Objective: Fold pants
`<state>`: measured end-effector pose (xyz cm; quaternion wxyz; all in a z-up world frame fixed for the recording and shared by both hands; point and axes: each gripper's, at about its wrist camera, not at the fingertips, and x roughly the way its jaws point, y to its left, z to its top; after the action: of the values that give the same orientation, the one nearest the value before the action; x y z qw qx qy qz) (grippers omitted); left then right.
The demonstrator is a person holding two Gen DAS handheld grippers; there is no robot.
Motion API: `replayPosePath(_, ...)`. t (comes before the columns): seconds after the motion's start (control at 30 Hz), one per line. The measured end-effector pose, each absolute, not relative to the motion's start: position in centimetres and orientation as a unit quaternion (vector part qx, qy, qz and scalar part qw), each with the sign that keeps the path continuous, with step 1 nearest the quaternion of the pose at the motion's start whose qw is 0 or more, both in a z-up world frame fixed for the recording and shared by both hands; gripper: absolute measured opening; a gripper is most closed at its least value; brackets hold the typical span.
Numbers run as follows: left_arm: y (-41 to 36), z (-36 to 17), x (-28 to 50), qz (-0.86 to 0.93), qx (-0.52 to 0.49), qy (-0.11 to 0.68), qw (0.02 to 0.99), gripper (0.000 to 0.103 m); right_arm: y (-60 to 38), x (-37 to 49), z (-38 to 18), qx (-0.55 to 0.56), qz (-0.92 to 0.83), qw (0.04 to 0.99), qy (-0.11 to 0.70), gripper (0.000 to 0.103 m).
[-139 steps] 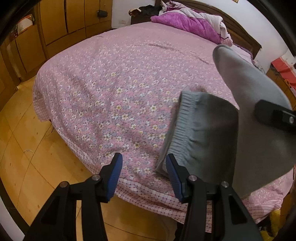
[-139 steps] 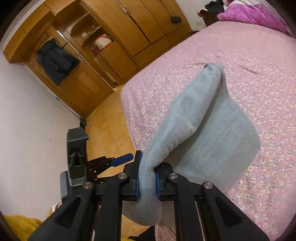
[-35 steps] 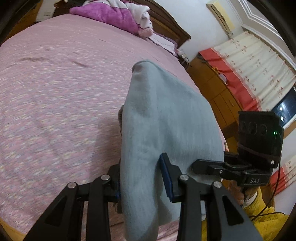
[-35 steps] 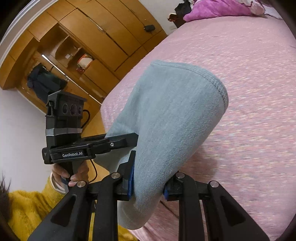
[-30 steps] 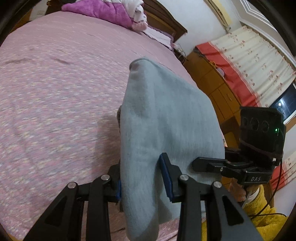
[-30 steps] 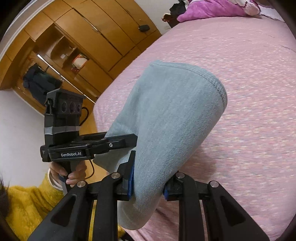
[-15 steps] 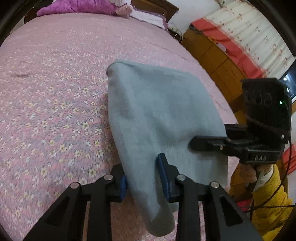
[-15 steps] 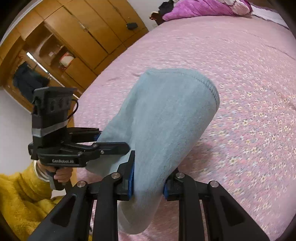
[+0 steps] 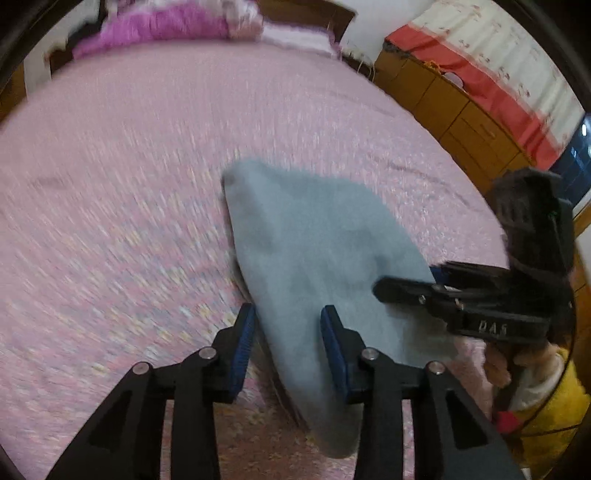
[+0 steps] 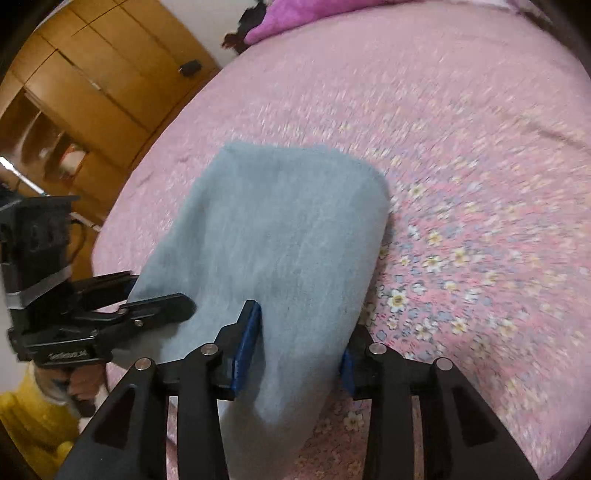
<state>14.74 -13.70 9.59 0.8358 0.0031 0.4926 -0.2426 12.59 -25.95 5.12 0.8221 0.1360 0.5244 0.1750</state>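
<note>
The pants (image 9: 317, 254), a grey-blue folded bundle, lie on the bed (image 9: 129, 184) with their near end running down between the fingers of both grippers. In the left wrist view the left gripper (image 9: 289, 345) straddles the near left corner of the bundle: the blue pads stand a moderate way apart, the cloth fills the gap, and the right pad (image 9: 334, 354) lies against it while the left pad sits just at its edge. Whether the pads press the cloth cannot be told. From there the pants stretch forward and slightly left, ending in a rounded far corner.

The right gripper (image 9: 406, 284) shows in the same view to the right, its black finger lying over the right edge of the pants, with a hand (image 9: 496, 369) below it in a yellow sleeve (image 9: 554, 417).

In the right wrist view (image 10: 301, 343) the cloth (image 10: 280, 236) again fills the space between the fingers, which stand fairly wide. The left pad (image 10: 246, 347) touches the cloth; the right pad is partly hidden behind it. The left gripper (image 10: 159, 306) lies to the left, its finger on the pants' left edge.

Both views are blurred. A purple blanket (image 9: 162, 26) lies at the far end of the bed, and a wooden wardrobe (image 10: 85, 88) stands beyond its left side.
</note>
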Motion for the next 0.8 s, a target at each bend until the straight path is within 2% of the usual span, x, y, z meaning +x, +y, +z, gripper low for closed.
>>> replayPosePath(0.17,-15.4,12.5,13.9,-0.231,0.043,0.407,0.883,0.038,-24.6,9.7,8.1,0.084,0.116,0.87,0.471,0.031)
replayPosePath(0.37,-17.0,9.1,15.8,-0.263,0.016,0.455,0.851,0.028,-25.7,8.7,10.1,0.076,0.054,0.905,0.414,0.031)
replayPosePath(0.47,-16.9,6.6,17.2,-0.242,-0.002,0.491,0.837,0.022,-25.7,9.5,9.8,0.091,0.078,0.898,0.424,0.03)
replayPosePath(0.53,-16.0,5.7,17.5,-0.243,-0.018,0.492,0.836,0.015,-25.5,10.4,8.8,0.11,0.092,0.887,0.438,0.026)
replayPosePath(0.6,-15.4,5.4,17.8,-0.245,-0.031,0.495,0.833,0.012,-25.3,11.3,6.7,0.12,0.097,0.872,0.464,0.025)
replayPosePath(0.67,-15.1,5.4,18.0,-0.248,-0.038,0.5,0.829,0.012,-25.3,11.9,5.0,0.132,0.097,0.856,0.49,0.025)
replayPosePath(0.8,-14.6,6.0,17.4,-0.245,-0.041,0.506,0.826,0.012,-25.6,11.5,5.8,0.145,0.099,0.851,0.495,0.026)
